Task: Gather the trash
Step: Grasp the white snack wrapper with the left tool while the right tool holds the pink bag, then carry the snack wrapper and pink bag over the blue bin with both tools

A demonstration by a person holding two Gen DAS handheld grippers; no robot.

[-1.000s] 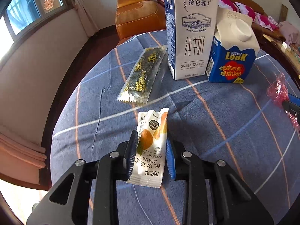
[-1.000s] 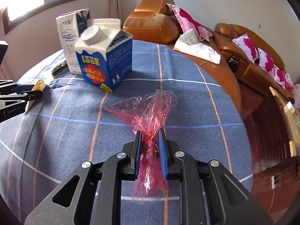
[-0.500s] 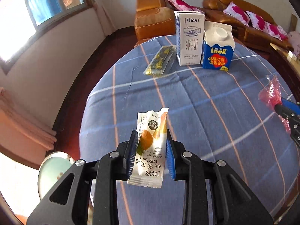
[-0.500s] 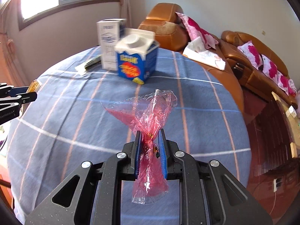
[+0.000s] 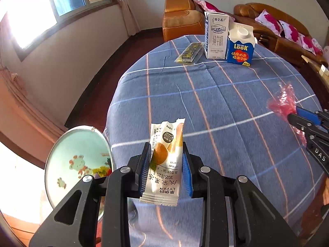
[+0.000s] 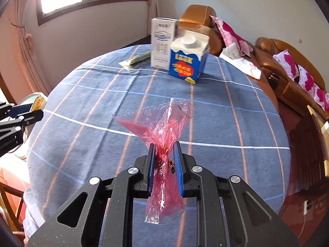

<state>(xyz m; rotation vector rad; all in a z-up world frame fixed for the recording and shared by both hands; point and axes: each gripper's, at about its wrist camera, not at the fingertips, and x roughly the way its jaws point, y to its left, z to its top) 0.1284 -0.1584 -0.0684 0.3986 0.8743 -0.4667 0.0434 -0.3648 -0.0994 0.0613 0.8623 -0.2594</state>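
Both grippers have been pulled back from the far end of the table (image 5: 236, 94), so the two cartons look smaller now, and a round bin (image 5: 78, 162) with a cartoon picture has come into sight at the lower left of the left wrist view.

That bin is what the next move seems to turn on. It is seen beside the table's edge, down and to the left of the left gripper (image 5: 165, 164), so the left hand is much nearer to it than the right.

A white snack wrapper (image 5: 164, 160) is clenched by the left fingers, standing up with its long side along them. A crumpled red plastic wrapper (image 6: 164, 140) is pinched at its twisted middle by the right gripper (image 6: 163, 165).

Left on the table are a tall milk carton (image 5: 216, 37), a blue drink carton (image 5: 240, 45) and a flat green packet (image 5: 190, 53).
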